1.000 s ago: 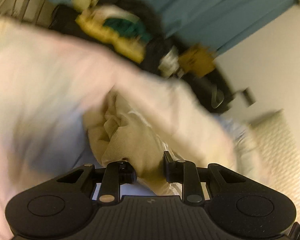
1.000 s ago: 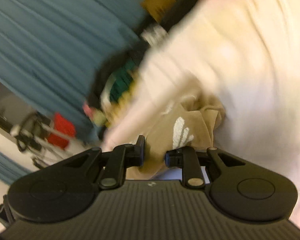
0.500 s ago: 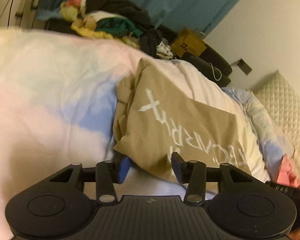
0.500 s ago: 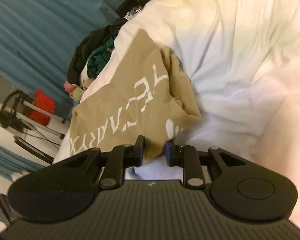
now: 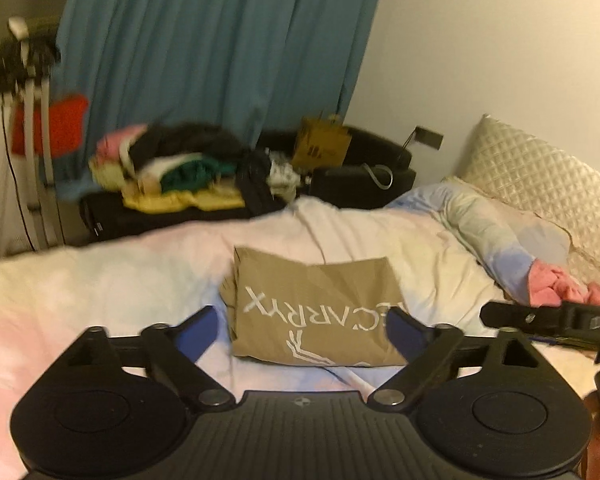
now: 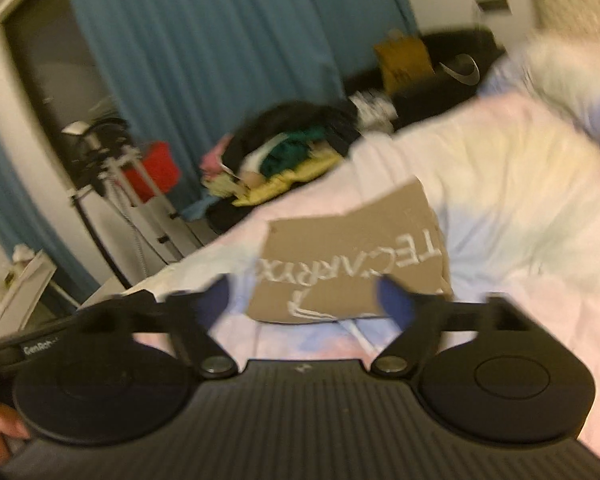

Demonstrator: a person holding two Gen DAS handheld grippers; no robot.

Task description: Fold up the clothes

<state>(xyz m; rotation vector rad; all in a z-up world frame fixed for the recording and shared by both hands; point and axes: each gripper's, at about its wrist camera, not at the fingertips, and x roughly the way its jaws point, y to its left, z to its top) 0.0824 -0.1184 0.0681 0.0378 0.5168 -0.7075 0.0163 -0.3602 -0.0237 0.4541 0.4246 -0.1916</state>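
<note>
- Since the earlier frames both grippers had let go of the tan T-shirt [image 5: 316, 312] and lifted back; it had gone from bunched between the fingers to lying as a folded rectangle.
- The left gripper [image 5: 300, 330] had jaws opening wide, nothing between them; likewise the right gripper [image 6: 306, 300].
- The T-shirt lay at twelve o'clock from each gripper, flat on the pastel duvet [image 5: 100, 280], white lettering up.
- At eleven o'clock, beyond the bed, sat a pile of unfolded clothes [image 5: 168, 172].
- Judgement: the fold looked finished; best to withdraw clear without snagging an edge before fetching another garment.
</note>
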